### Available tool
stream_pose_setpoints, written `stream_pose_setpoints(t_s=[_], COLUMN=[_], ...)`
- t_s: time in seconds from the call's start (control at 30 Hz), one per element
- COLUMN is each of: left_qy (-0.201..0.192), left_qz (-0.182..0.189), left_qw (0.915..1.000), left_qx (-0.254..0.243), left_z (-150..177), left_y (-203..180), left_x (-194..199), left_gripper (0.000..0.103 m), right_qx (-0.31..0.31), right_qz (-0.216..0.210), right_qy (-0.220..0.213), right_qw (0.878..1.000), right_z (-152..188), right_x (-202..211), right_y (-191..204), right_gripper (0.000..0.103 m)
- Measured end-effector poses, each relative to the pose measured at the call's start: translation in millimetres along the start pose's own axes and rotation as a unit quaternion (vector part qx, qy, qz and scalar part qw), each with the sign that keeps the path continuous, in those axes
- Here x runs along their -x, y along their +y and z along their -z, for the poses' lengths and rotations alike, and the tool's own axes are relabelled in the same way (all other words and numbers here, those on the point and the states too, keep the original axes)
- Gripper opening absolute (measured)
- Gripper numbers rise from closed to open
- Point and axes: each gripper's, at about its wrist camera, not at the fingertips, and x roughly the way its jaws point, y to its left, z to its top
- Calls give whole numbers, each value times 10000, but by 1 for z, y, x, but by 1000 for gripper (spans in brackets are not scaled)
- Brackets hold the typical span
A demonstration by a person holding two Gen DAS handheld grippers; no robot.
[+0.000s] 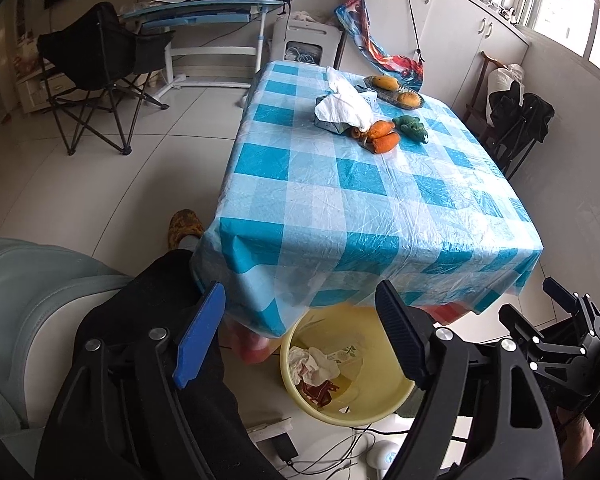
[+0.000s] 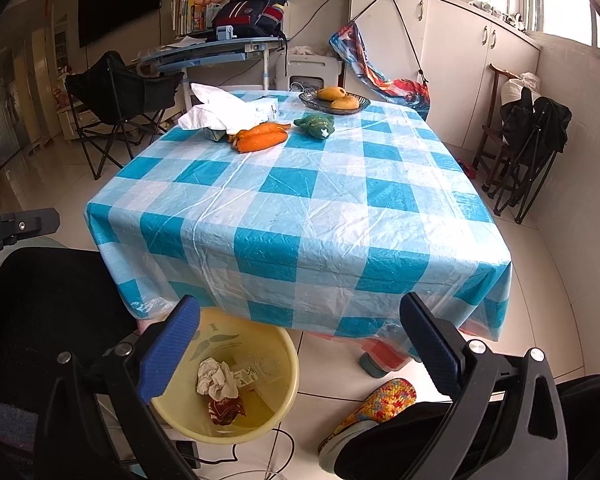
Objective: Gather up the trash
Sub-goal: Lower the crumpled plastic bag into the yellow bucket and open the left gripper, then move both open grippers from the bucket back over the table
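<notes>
- While both tools hang over the yellow bin (image 2: 260, 432), the left tool (image 1: 300, 336) and right tool (image 2: 300, 344) are spread wide and grip nothing.
- Crumpled trash (image 2: 216, 380) lies inside the bin, on the floor by the near edge of the counter (image 2: 300, 208).

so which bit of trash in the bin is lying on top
The crumpled white tissue in the yellow bin; it rests over the dark red wrapper, which lies under it on the bin floor.
</notes>
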Motion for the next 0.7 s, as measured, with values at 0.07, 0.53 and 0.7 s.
stream_pose_setpoints(t_s=[0.07,0.53,0.7], left_qy=[46,183,157], left_qz=[-50,-438,-549], left_qw=[10000,9985,9977], left_qx=[5,-291,-355], left_z=[2,7,3], left_y=[0,-19,-25], left_x=[-3,-16,-17], left_gripper=[75,75,75], right_qx=[69,-230,-297], right_qz=[164,341,322], right_qy=[33,203,221], right_qw=[9998,9989,9988], right_z=[0,3,3], right_x=[-2,-4,-4], right_y=[1,-17,-22], right_gripper=[96,96,96])
